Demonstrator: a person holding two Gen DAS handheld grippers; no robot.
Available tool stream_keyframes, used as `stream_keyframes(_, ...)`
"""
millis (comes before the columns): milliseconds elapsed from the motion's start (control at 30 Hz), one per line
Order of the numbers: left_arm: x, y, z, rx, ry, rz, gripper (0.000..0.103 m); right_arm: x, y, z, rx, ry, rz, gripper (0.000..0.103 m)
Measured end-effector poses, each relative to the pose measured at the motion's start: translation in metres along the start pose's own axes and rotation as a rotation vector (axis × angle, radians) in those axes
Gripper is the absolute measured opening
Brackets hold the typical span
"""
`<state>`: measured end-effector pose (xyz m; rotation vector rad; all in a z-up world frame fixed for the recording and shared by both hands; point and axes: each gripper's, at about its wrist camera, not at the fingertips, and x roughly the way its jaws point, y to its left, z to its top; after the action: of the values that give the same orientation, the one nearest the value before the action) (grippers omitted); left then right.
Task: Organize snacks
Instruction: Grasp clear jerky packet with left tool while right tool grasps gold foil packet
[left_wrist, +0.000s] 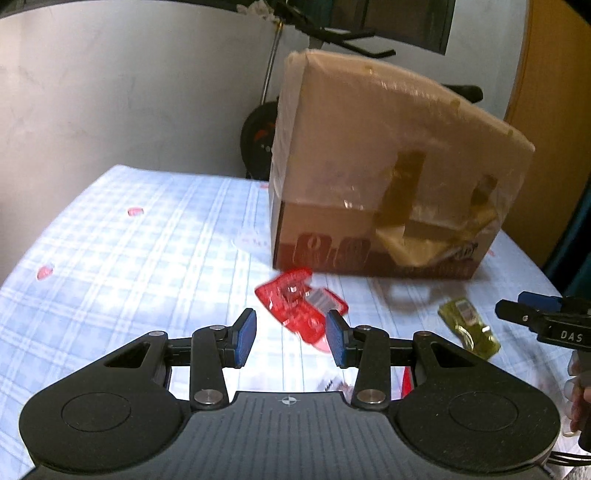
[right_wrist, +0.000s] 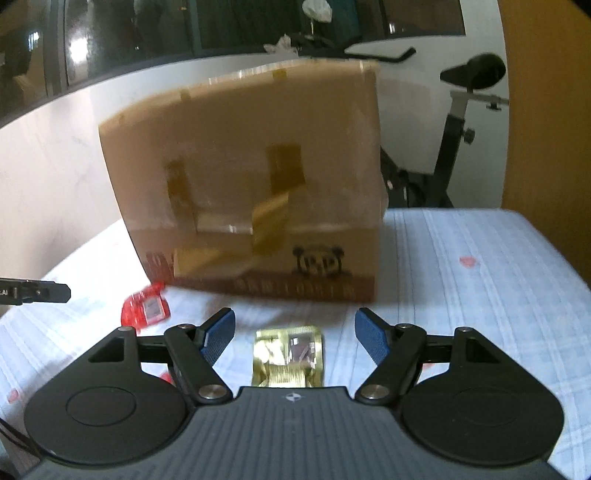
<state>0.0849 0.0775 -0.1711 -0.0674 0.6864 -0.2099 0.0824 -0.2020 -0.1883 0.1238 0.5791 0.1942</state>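
Take the cardboard box (left_wrist: 388, 177) as your landmark. In front of its left corner lies the red snack packet (left_wrist: 303, 306), shiny and crinkled, flat on the checked cloth (left_wrist: 110, 258). Your left gripper (left_wrist: 291, 338) hovers just before it, its fingers apart and holding nothing. More to the right, in front of the middle of the box, lies the gold snack packet (right_wrist: 288, 360), also shiny, with a small label on it. Your right gripper (right_wrist: 295, 332) frames it with its fingers wide apart, not touching. I judge that the task is only beginning: both packets are outside the box.
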Motion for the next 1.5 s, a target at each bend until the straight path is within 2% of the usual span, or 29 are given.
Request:
stream_keyframes(200, 0.005, -0.005, -0.015, -0.005, 0.044, -0.018, 0.043, 0.017, 0.003, -0.016, -0.013, 0.072, -0.002, 0.075)
stream_keyframes(533, 0.009, -0.020, -0.034, 0.017, 0.113, -0.044, 0.044, 0.046, 0.016, -0.023, -0.074, 0.137, -0.018, 0.075)
stream_keyframes(567, 0.009, -0.021, -0.035, 0.024, 0.118, -0.047, 0.044, 0.047, 0.018, -0.025, -0.088, 0.132, -0.023, 0.075)
stream_keyframes(700, 0.013, -0.027, -0.039, 0.048, 0.141, -0.060, 0.044, 0.045, 0.022, -0.028, -0.131, 0.120, -0.026, 0.058)
stream_keyframes(933, 0.018, -0.032, -0.044, 0.078, 0.176, -0.057, 0.044, 0.040, 0.034, -0.033, -0.201, 0.097, -0.002, 0.058)
stream_keyframes(1500, 0.018, -0.028, -0.041, 0.077, 0.202, -0.032, 0.045, 0.041, 0.030, -0.031, -0.168, 0.100, 0.016, 0.058)
